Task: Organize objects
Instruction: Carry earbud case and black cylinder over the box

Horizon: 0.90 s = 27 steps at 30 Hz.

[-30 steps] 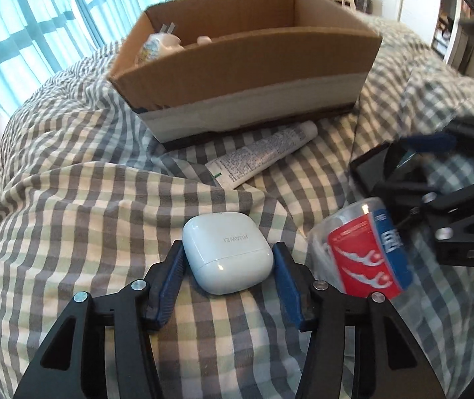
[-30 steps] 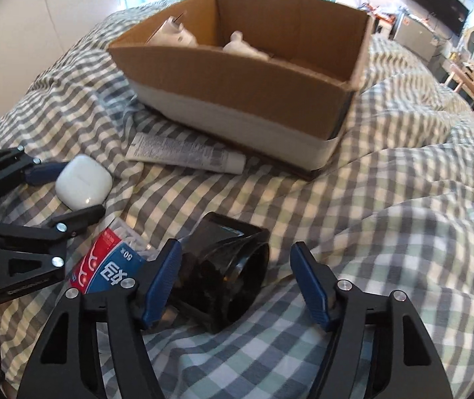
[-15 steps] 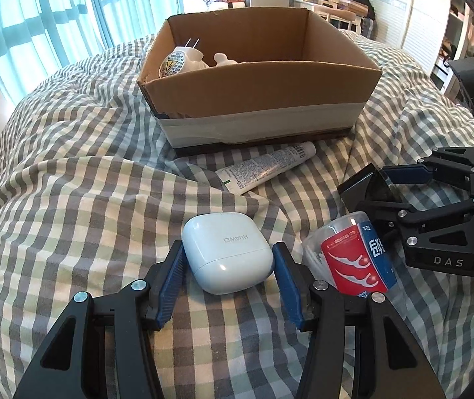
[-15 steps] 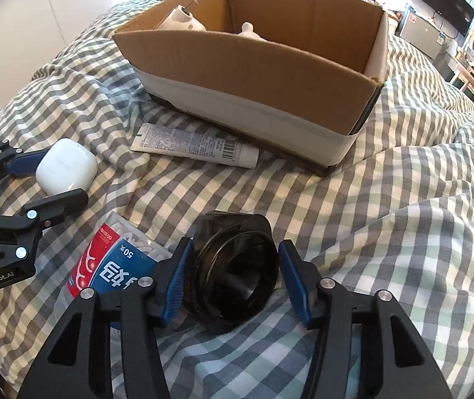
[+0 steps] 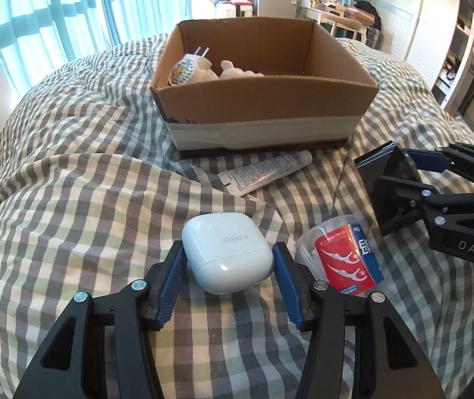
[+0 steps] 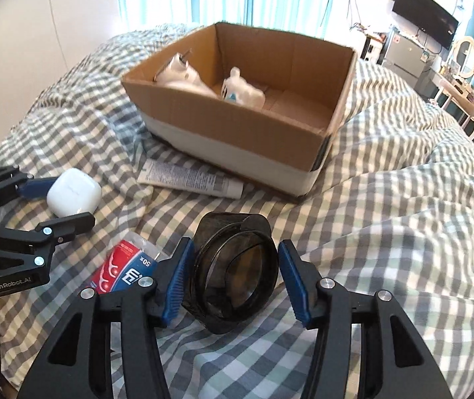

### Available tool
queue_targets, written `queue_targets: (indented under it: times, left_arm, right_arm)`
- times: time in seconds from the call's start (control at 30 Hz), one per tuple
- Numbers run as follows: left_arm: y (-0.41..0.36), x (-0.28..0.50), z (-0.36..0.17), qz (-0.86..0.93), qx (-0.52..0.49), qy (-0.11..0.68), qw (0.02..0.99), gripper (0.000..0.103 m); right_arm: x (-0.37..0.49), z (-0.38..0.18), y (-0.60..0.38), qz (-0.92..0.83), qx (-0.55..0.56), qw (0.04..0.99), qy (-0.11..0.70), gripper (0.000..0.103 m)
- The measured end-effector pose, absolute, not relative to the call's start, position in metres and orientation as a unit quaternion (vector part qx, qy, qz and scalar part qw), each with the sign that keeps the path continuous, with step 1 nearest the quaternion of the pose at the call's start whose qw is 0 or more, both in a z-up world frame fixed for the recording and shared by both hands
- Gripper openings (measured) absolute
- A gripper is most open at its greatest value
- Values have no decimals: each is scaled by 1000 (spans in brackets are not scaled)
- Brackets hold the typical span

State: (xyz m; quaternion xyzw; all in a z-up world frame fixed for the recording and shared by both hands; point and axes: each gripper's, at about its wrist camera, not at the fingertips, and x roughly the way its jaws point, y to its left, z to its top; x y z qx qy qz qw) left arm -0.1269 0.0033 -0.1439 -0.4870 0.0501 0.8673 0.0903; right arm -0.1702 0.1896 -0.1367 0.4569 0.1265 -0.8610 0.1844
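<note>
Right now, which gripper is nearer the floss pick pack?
About even. The floss pick pack lies beside the left gripper, right of its earbud case, and beside the right gripper, left of it.

The left tool (image 5: 227, 274) points steeply downward, its two blue-padded fingers (image 5: 169, 286) closed against the sides of a white earbud case (image 5: 227, 256), one pad on each flank. The right tool (image 6: 233, 274) tilts down at much the same angle, its jaws drawn in on a black round container (image 6: 237, 274) with a pad at either side. Each tool shows at the edge of the other's view, side by side and apart.
</note>
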Motion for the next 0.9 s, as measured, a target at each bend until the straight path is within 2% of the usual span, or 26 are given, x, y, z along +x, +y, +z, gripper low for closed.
queue_targets:
  times: [0.37, 0.9]
  left_arm:
    - [3, -138, -115, 876, -472, 33, 96, 54]
    - [10, -191, -28, 915, -389, 39, 102, 54]
  right_arm:
    - [-174, -105, 192, -882, 416, 179, 128, 52]
    - [-206, -22, 191, -918, 332, 169, 138, 52]
